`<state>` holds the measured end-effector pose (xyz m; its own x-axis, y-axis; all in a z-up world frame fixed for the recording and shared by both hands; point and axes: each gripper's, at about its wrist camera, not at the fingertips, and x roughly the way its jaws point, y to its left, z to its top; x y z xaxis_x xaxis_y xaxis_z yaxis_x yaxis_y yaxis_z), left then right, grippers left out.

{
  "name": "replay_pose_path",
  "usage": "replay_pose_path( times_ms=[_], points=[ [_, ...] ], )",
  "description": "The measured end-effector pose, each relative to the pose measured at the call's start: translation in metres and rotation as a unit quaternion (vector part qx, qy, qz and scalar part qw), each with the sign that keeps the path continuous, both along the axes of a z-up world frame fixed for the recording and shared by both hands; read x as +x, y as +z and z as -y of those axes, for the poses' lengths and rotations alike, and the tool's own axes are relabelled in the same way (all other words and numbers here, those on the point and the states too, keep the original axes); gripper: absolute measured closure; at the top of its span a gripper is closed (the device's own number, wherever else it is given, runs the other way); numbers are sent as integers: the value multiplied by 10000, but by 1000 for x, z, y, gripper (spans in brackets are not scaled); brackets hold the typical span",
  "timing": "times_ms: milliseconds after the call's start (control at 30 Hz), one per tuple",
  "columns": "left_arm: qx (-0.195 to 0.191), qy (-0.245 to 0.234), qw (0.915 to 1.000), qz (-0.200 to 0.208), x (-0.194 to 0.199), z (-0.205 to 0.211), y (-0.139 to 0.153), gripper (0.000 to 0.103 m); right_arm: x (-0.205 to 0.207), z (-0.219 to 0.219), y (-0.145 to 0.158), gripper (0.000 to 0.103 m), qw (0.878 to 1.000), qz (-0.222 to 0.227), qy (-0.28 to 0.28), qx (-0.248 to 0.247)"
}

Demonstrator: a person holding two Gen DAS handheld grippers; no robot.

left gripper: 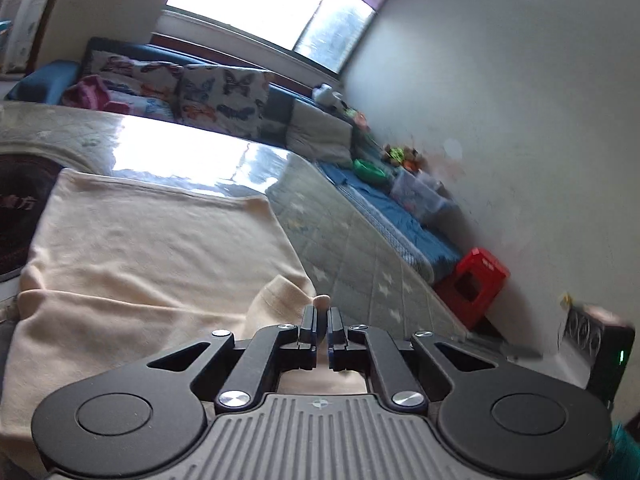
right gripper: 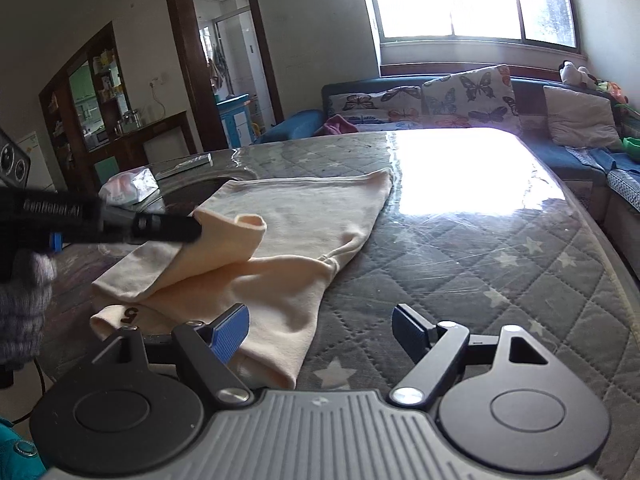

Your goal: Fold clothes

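Left wrist view: left gripper (left gripper: 322, 322) at lower centre, jaws nearly together, pinching a fold of the cream shirt (left gripper: 160, 248). Shirt fills the left-centre of the frame, lying on the quilted star-pattern table cover (left gripper: 360, 248). Red stool (left gripper: 472, 284) at right by the wall.

Right wrist view: right gripper (right gripper: 320, 330) at bottom, jaws wide apart, nothing between them, just above the cover at the shirt's near edge. Shirt at centre-left, one corner lifted by the left gripper entering from the left edge. Butterfly cushions (right gripper: 468, 96) at upper right.

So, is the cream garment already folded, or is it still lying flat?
Partly folded. The left tongs, shut on the cream garment, lift one part over the rest, which lies flat on the table.
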<state>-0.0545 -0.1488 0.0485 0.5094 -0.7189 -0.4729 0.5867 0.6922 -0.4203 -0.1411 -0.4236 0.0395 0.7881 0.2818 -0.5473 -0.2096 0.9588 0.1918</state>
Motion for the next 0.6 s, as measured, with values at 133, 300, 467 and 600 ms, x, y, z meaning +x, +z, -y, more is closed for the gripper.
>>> replay_pose_path(
  times_ms=[133, 300, 467, 600],
  points=[
    [217, -136, 9996, -120, 0, 3, -11, 94, 4, 1, 3, 25, 10000, -39, -24, 24],
    [306, -124, 9994, 97, -5, -15, -8, 88, 16, -10, 11, 37, 9996, -85, 253, -33],
    [608, 218, 9967, 489, -7, -47, -3, 71, 30, -34, 15, 50, 9970, -166, 733, -208],
    [729, 715, 9938, 442, -2, -81, -6, 71, 44, -51, 7, 63, 9946, -365, 942, -233]
  ],
)
